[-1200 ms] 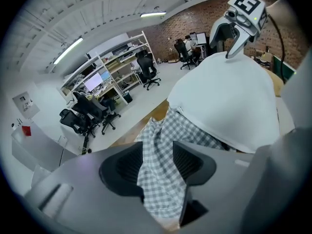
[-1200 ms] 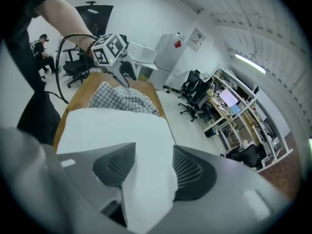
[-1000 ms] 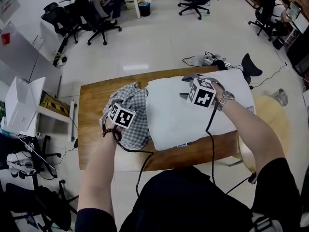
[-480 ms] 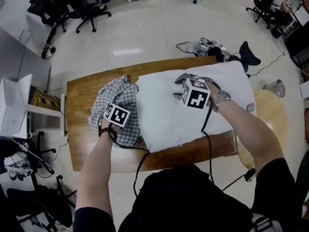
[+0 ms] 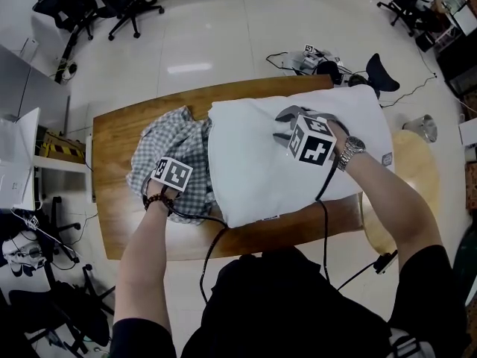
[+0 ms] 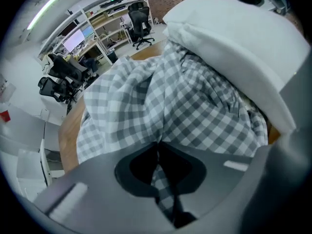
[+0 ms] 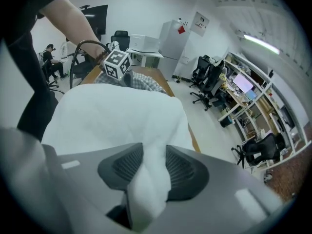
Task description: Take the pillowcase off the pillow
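Two risks are looming over the brown wooden table (image 5: 112,148): the plump white pillow (image 5: 253,162) may be sliding, my right gripper's (image 7: 148,165) just-closing jaws pinching only a fold of it, and the grey-checked fabric pillowcase (image 5: 160,144) bunched at its left end may be slipping from my clenched left gripper (image 6: 157,147).

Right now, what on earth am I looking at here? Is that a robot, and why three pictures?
No robot: a person works two clamping tools. The wide picture comes from a camera on the person's head, looking down; the other two come from cameras riding on each tool. On the wooden table lies a white pillow, its checked pillowcase bunched at one end. The left tool is shut on the pillowcase. The right tool pinches a fold of the pillow; its jaws have just been closing.
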Motion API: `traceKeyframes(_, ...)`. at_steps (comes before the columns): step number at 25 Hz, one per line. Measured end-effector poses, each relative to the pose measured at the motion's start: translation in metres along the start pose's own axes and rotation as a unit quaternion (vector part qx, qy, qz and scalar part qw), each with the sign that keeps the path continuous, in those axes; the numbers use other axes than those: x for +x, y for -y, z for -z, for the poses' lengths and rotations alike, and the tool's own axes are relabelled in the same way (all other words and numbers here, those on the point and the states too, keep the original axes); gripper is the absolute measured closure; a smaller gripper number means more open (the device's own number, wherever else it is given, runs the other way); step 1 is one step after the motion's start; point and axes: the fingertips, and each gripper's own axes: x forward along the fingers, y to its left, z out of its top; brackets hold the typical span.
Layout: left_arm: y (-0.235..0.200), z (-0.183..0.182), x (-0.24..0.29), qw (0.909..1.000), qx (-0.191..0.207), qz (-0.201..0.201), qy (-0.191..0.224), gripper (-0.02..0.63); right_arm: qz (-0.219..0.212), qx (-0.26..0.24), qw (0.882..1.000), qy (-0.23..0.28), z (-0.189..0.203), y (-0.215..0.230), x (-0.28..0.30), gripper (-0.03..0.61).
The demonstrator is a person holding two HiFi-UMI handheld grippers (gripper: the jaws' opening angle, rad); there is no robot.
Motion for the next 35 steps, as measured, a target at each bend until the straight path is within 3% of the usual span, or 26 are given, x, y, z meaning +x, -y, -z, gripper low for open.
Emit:
traceKeyframes(11, -0.012, 0.024, -0.018, 0.9994, -0.019, -0.027, -0.007, 0.594, 0.020, 0.001, 1.000, -0.006, 0.015, -0.007, -0.016, 0.426)
traceKeyframes(15, 0.012, 0.028, -0.025, 0.9989, -0.041, 0.021, -0.008, 0.592, 0.028, 0.003, 1.000, -0.010, 0.022, -0.008, -0.024, 0.425)
traceKeyframes(18, -0.003, 0.023, -0.038, 0.9989, -0.020, -0.037, 0.020, 0.571, 0.043, 0.002, 0.999, -0.002, 0.022, -0.012, -0.033, 0.423)
traceKeyframes(24, 0.011, 0.014, -0.078, 0.9911, -0.010, -0.079, 0.106, 0.522, 0.102, -0.007, 0.994, 0.047, 0.009, -0.031, -0.064, 0.394)
traceKeyframes(35, 0.081, 0.025, -0.160, 0.9706, -0.001, -0.089, 0.224, 0.526, 0.149, 0.003, 0.985, 0.083, 0.004, -0.116, -0.102, 0.394)
